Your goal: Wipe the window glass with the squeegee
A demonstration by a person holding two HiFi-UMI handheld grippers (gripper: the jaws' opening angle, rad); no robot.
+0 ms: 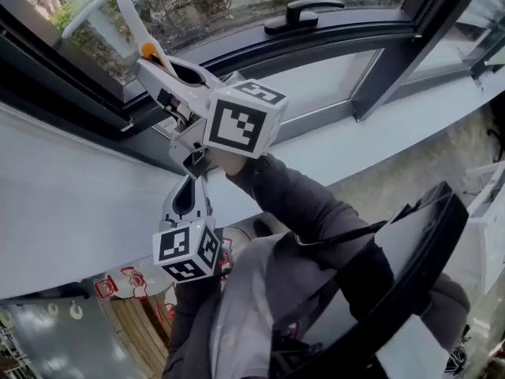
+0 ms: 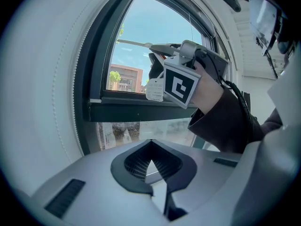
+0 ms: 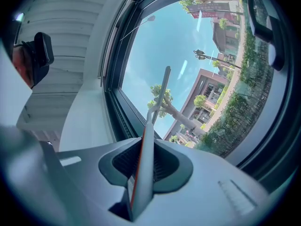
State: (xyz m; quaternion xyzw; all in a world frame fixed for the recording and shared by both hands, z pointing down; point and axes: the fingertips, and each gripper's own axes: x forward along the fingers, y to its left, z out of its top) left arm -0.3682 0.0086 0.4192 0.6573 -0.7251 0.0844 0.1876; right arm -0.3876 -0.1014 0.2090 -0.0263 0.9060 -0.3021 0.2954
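We grip the white plastic squeegee (image 3: 149,126) by its handle in the right tongs (image 3: 141,173), blade up at the clear window glass (image 3: 188,55). The left tongs (image 2: 151,171) are closed, empty, below it. The dark window frame (image 1: 331,38) meets the pale sill (image 1: 79,204).

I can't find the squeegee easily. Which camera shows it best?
Head view: the squeegee shows handle and blade, held by the right gripper. Right gripper view shows it edge-on, clamped between the jaws; left gripper view, only a thin line.
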